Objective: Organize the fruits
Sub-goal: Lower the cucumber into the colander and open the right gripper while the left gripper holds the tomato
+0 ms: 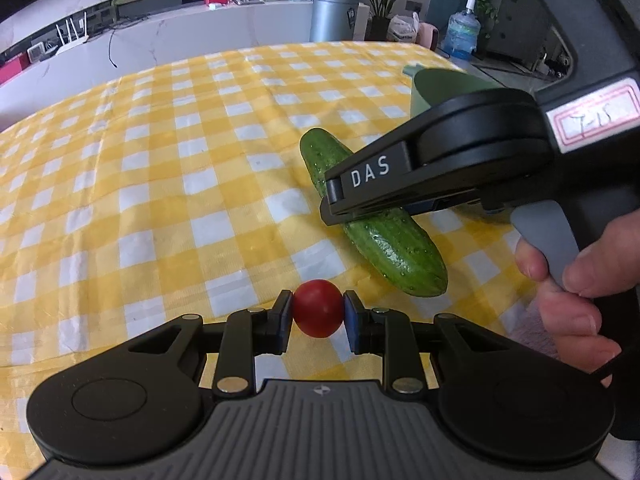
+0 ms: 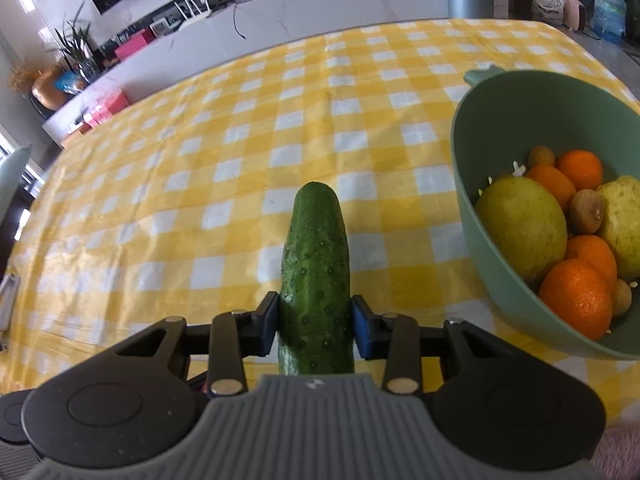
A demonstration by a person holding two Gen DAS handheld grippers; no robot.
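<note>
Green bowl (image 1: 440,88) mostly hidden behind right gripper (image 1: 334,210) — cucumber (image 1: 394,248) middle covered too.

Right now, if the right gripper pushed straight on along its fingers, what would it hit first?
Probably the yellow-and-white checked tablecloth. The right gripper is shut on the bumpy green cucumber and points down at bare cloth; the green plastic bowl of fruit sits off to the right, likely clear.

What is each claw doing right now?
Left claw: closed on the small tomato.
Right claw: closed on the cucumber.
</note>
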